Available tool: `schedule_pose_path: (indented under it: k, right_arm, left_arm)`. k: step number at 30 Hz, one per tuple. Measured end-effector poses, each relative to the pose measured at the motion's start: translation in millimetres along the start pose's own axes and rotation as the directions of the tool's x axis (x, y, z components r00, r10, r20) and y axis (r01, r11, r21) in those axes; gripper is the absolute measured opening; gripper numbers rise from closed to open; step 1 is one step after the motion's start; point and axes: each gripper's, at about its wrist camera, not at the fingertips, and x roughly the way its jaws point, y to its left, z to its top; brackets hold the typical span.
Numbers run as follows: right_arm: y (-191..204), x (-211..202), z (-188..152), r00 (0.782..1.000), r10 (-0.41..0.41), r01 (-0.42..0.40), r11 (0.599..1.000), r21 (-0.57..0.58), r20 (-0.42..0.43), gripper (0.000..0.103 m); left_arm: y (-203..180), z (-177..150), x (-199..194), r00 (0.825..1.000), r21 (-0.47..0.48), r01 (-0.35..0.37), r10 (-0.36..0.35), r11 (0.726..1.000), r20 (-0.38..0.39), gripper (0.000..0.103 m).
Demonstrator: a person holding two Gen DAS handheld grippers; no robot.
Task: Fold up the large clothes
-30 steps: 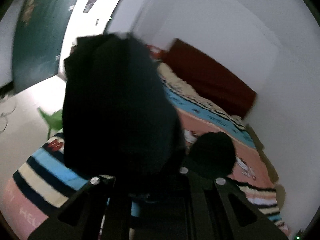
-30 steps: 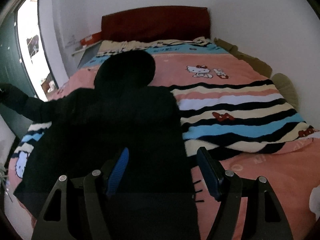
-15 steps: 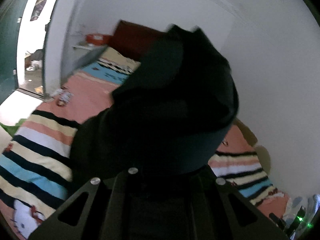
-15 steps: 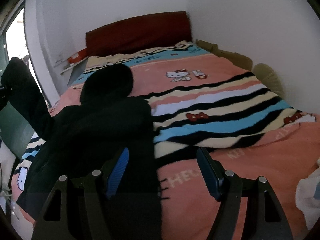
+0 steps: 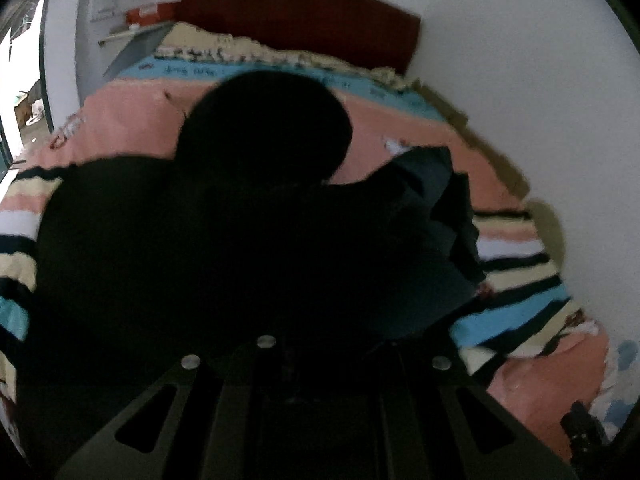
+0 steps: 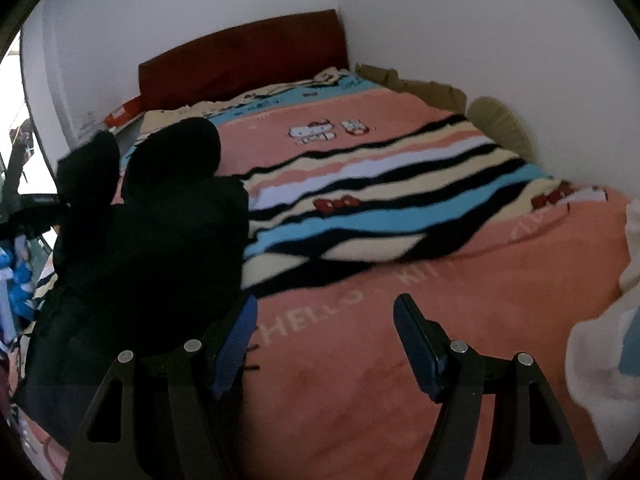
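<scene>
Hoodie [image 6: 152, 232] lies on bed [image 6: 460, 288] at 10 o'clock of released right gripper [image 6: 324, 344], long axis toward headboard; left gripper [image 5: 316, 364] nearer, fabric hides its jaws, state can't tell.

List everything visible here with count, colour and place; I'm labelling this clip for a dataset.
Hooded garment: one, black, spread on the bed's left side.
Blanket: one, salmon with black, blue and cream stripes, covering the bed.
Headboard: one, dark red, against the far wall.
White cloth: one, at the bed's right edge.
Left gripper: black, fingertips hidden under garment fabric.
Right gripper: black with blue pads, open above the blanket.
</scene>
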Motion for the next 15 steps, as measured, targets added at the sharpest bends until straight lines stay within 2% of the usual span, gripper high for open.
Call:
schedule_pose_path:
  k: [3, 7, 9, 11, 15]
  right_arm:
    - [-5.6, 6.3, -6.0, 1.0, -0.004, 0.004, 1.0, 0.021, -0.018, 0.07]
    - [-3.0, 7.3, -9.7, 1.0, 0.005, -0.004, 1.0, 0.025, -0.024, 0.07]
    - [0.2, 5.2, -11.1, 1.0, 0.012, -0.011, 1.0, 0.019, -0.024, 0.07]
    - [4.8, 3.0, -12.9, 0.999, 0.023, -0.023, 1.0, 0.013, -0.024, 0.07]
    - [14.2, -4.8, -18.2, 0.999, 0.043, -0.043, 0.999, 0.005, -0.02, 0.07]
  left_arm:
    - [-6.2, -15.9, 24.2, 0.997, 0.051, -0.055, 0.058, 0.997, -0.056, 0.009]
    - [-20.5, -24.7, 30.4, 0.992, 0.128, -0.088, 0.098, 0.988, -0.074, 0.025]
    - [-23.1, -24.1, 22.5, 0.993, 0.154, -0.083, 0.095, 0.985, -0.07, 0.034]
    - [-30.2, -24.3, 16.8, 0.994, 0.169, -0.067, 0.079, 0.983, -0.069, 0.048]
    - [-38.8, -18.3, -5.5, 0.998, 0.19, -0.022, 0.034, 0.982, -0.056, 0.057]
